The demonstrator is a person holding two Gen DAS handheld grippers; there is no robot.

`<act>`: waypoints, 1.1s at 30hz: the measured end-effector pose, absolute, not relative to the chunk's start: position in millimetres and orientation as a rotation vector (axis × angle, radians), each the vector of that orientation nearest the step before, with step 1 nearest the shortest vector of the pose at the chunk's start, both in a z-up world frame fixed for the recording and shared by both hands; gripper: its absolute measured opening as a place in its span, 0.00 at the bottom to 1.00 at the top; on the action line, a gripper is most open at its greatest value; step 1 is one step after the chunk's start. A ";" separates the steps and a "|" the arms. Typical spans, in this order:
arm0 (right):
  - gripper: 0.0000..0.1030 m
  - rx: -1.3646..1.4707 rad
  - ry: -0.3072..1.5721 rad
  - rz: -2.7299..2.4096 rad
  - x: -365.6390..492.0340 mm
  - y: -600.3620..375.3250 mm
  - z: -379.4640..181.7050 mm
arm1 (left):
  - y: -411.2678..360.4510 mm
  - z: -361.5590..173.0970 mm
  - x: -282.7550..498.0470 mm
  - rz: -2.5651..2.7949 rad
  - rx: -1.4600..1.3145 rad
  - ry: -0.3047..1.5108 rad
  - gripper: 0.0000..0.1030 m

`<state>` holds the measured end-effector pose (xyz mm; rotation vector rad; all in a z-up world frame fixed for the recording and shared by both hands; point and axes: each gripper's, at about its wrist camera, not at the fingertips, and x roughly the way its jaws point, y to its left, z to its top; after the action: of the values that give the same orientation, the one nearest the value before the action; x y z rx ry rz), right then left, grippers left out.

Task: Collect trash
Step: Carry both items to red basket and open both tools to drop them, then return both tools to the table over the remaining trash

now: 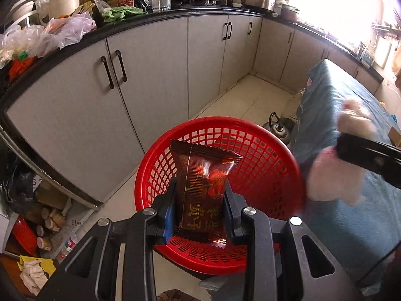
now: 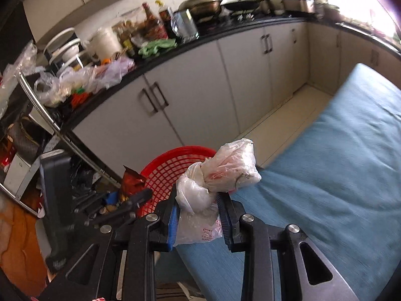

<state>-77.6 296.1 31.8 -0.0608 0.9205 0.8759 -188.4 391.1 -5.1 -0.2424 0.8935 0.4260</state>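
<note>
basket (image 1: 265, 150): near rim hidden behind left gripper (image 1: 200, 200), wrapper (image 1: 203, 190) | right gripper (image 1: 368, 158): motion-blurred, cut by right edge | bag (image 1: 333, 178): smeared | counter clutter (image 2: 100, 75): blurred | window (image 1: 333, 2): blown out

My left camera sat on my left gripper (image 1: 200, 198) and looked down along its fingers, very near the red basket (image 1: 270, 155). My right camera sat on my right gripper (image 2: 198, 210) and looked down over the blue table (image 2: 338, 163). Both saw the basket, the table, the grey cupboards (image 1: 150, 75) and the full counter (image 2: 175, 47).
</note>
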 end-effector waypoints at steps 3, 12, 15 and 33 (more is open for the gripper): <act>0.30 -0.077 0.948 0.888 -69.8 320.4 20.6 | 393.5 -8.4 -191.2 0.425 -0.250 0.891 0.30; 0.57 -0.073 0.943 0.900 -64.7 331.5 16.0 | 397.6 -0.2 -197.1 0.428 -0.280 0.843 0.58; 0.57 -0.049 0.931 0.892 -63.0 323.5 21.4 | 394.2 6.3 -199.6 0.429 -0.268 0.825 0.65; 0.66 0.110 0.886 0.713 -63.8 191.0 40.1 | 344.2 54.6 -212.0 0.418 -0.193 0.766 0.86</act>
<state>-63.8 191.0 40.1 0.1101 0.8860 0.7126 -212.0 344.2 54.6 -0.1930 0.7665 0.4178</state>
